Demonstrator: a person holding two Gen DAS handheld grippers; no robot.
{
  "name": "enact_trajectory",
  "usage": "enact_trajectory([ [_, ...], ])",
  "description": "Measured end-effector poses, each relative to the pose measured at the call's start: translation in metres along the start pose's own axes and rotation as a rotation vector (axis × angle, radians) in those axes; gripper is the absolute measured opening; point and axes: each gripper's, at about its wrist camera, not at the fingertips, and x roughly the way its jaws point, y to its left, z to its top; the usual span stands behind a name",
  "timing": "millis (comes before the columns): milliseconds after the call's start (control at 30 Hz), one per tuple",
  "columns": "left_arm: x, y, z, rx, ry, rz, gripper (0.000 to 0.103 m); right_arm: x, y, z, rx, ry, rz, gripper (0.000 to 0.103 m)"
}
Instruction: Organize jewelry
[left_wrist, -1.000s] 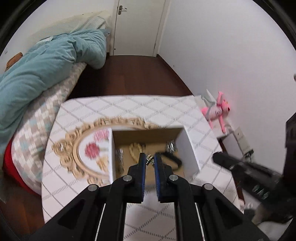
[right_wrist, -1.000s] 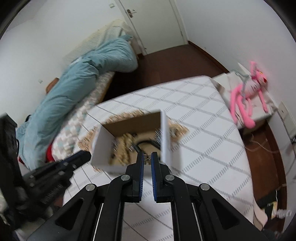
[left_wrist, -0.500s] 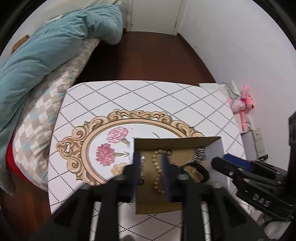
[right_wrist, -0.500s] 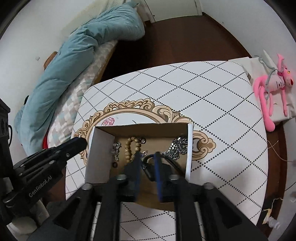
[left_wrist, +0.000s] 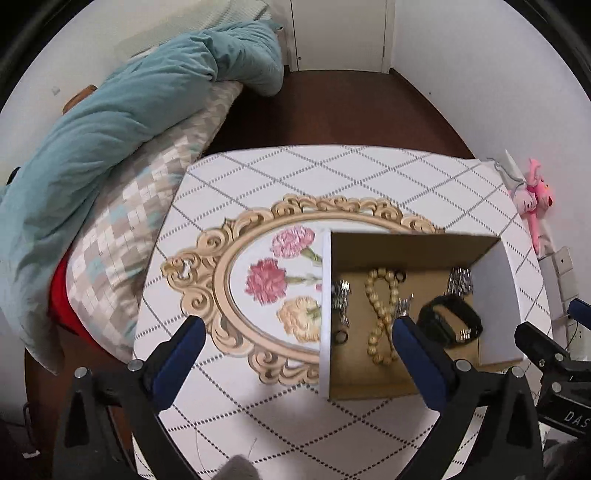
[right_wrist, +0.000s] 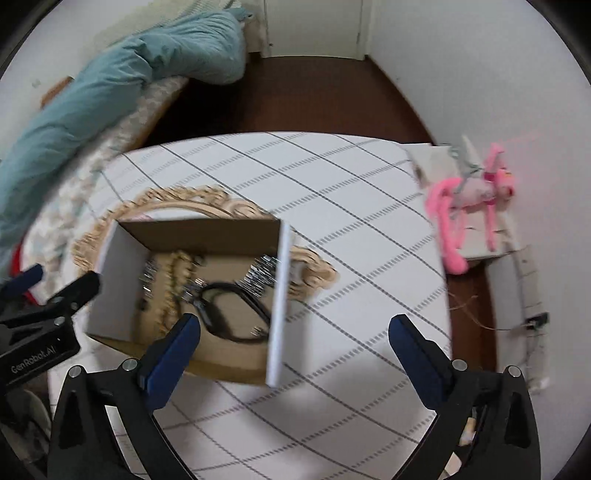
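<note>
An open cardboard box (left_wrist: 410, 247) with white outer walls sits on the patterned table (left_wrist: 332, 173). Inside lie a tan bead string (left_wrist: 380, 306), a black wristband (left_wrist: 450, 321), silver chains (left_wrist: 460, 280) and small dark rings (left_wrist: 340, 336). The box also shows in the right wrist view (right_wrist: 199, 232), blurred. My left gripper (left_wrist: 295, 339) is open wide and empty above the box's left wall. My right gripper (right_wrist: 293, 332) is open wide and empty above the box's right wall (right_wrist: 279, 306). Each gripper shows at the edge of the other's view.
The tabletop has a gold oval frame print with flowers (left_wrist: 266, 280). A bed with a teal duvet (left_wrist: 110, 122) lies to the left. A pink plush toy (right_wrist: 469, 195) sits on a white box at the right by the wall. Dark wood floor (left_wrist: 332, 107) and a door lie beyond.
Both grippers went from shut to wide open. Both have risen and pulled back from the box, the left shifting left and the right shifting right.
</note>
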Motion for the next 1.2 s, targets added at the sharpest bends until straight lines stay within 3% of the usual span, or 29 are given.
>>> enact_trajectory([
  [233, -0.007, -0.005, -0.018, 0.002, 0.003, 0.004, 0.103, 0.000, 0.000, -0.014, 0.003, 0.001, -0.032, 0.103],
  [433, -0.038, -0.005, -0.030, -0.006, -0.028, -0.018, 0.103, -0.028, -0.002, -0.025, 0.024, -0.032, -0.017, 0.103],
  [967, -0.189, -0.001, -0.065, -0.014, -0.265, -0.041, 0.103, -0.191, -0.004, -0.077, 0.033, -0.302, -0.053, 0.103],
  [1200, -0.228, 0.002, -0.076, -0.023, -0.304, -0.074, 0.103, -0.241, -0.002, -0.095, 0.042, -0.382, -0.060, 0.103],
])
